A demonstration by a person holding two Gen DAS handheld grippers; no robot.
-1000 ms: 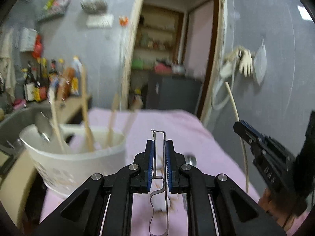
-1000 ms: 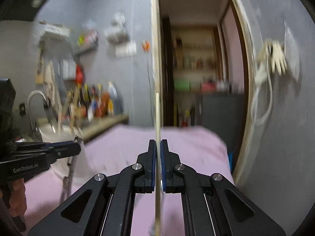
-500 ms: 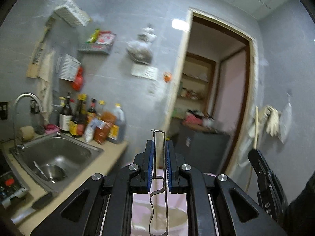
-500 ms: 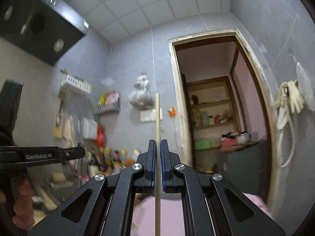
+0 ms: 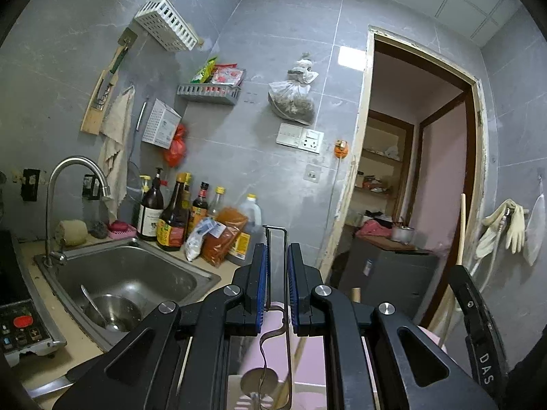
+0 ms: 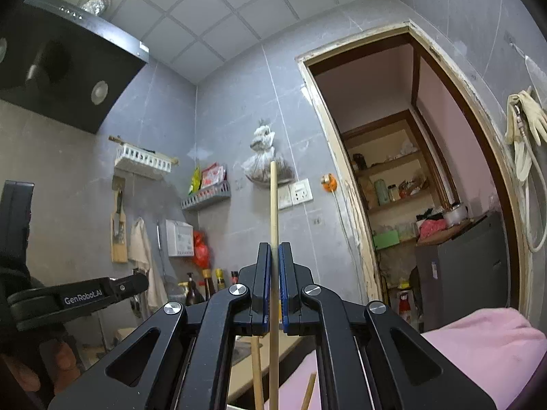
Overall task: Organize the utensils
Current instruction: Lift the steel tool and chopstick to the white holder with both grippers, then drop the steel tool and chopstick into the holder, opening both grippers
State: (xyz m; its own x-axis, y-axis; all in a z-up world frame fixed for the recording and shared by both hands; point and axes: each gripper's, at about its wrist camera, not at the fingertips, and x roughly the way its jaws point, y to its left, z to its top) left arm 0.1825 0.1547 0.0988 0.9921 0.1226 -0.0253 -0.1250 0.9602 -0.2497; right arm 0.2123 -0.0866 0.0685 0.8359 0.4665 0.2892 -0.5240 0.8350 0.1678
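My left gripper (image 5: 276, 249) is shut on a thin metal wire-handled utensil (image 5: 276, 273), held upright, its handle loop sticking up past the pads. Below it, a metal utensil head (image 5: 258, 380) shows over the white holder's rim (image 5: 236, 393). My right gripper (image 6: 275, 249) is shut on a long wooden stick (image 6: 273, 205) held vertical; it also shows in the left wrist view (image 5: 462, 225). Two more wooden sticks (image 6: 256, 369) stand below the right gripper. The left gripper's side shows in the right wrist view (image 6: 85, 295).
A steel sink (image 5: 130, 280) with a faucet (image 5: 68, 184) and a bowl with a spoon (image 5: 109, 312) lies at left. Sauce bottles (image 5: 177, 215) line the counter. A pink cloth (image 6: 478, 335) covers the table. A doorway (image 5: 420, 184) is ahead; gloves (image 5: 509, 225) hang at right.
Both grippers have tilted and risen with their utensils still held. The views have swung from the table and white holder up to the wall, sink and ceiling.
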